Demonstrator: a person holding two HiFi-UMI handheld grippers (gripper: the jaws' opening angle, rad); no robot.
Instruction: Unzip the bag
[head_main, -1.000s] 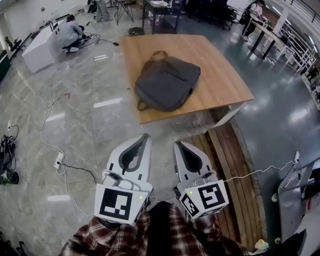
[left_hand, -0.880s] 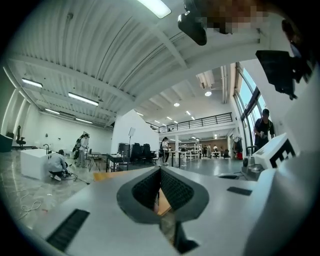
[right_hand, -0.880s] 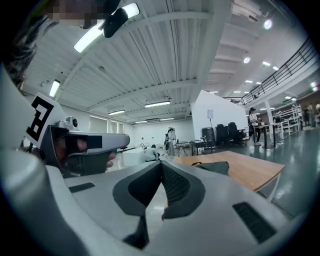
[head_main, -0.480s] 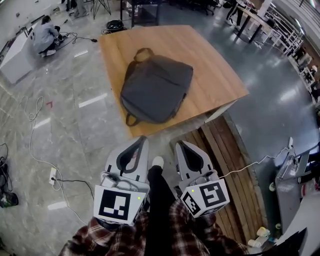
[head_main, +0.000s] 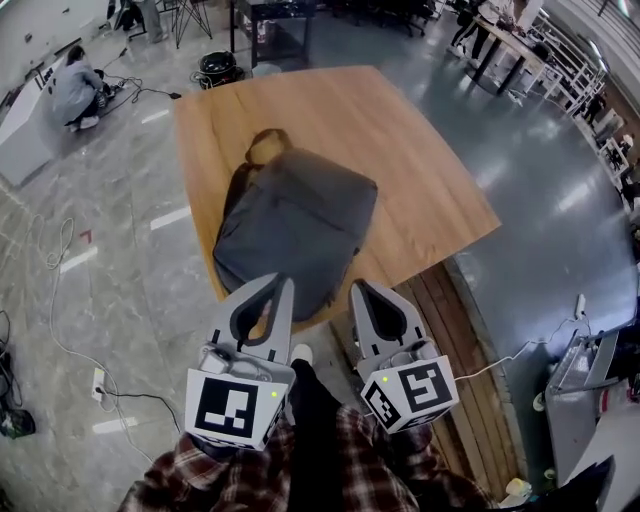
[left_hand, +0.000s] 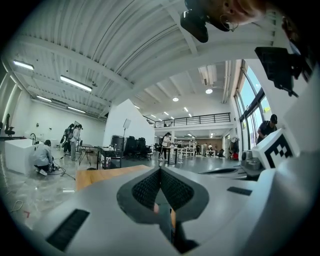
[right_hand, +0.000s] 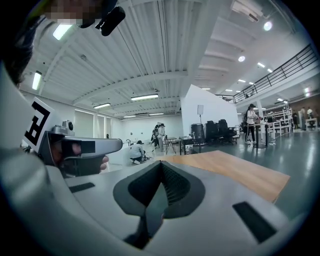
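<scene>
Far out to the left of the left gripper (head_main: 284, 283), on the grey floor: a crouching person (head_main: 75, 90) beside a white block, with loose cables (head_main: 58, 262) trailing nearer in. Left gripper itself: clenched, jaw tips pressed together in its own view (left_hand: 160, 171), nothing caught between them; held low in front of plaid sleeves (head_main: 200, 482), marker cube (head_main: 232, 410) facing up. Just ahead of both grippers: the dark grey bag (head_main: 295, 235), lying flat on the wooden table (head_main: 400, 130), carry handle (head_main: 262, 145) at the far end, away from the grippers. Near edge of the bag overlapped by the left tip in the head view, though probably with the tip hovering above rather than touching, as height is hard to judge from that angle. Between the two grippers, lower down: a dark trouser leg and a pale shoe (head_main: 301, 353). Right gripper (head_main: 357, 288): likewise clenched and empty, tips meeting in its own view (right_hand: 161, 164), level with the left one and just beside it, aimed at the table's near edge slightly right of the bag. To the right of the right gripper: a run of wooden slats (head_main: 470, 370) on the floor, then shiny grey floor well beyond.
</scene>
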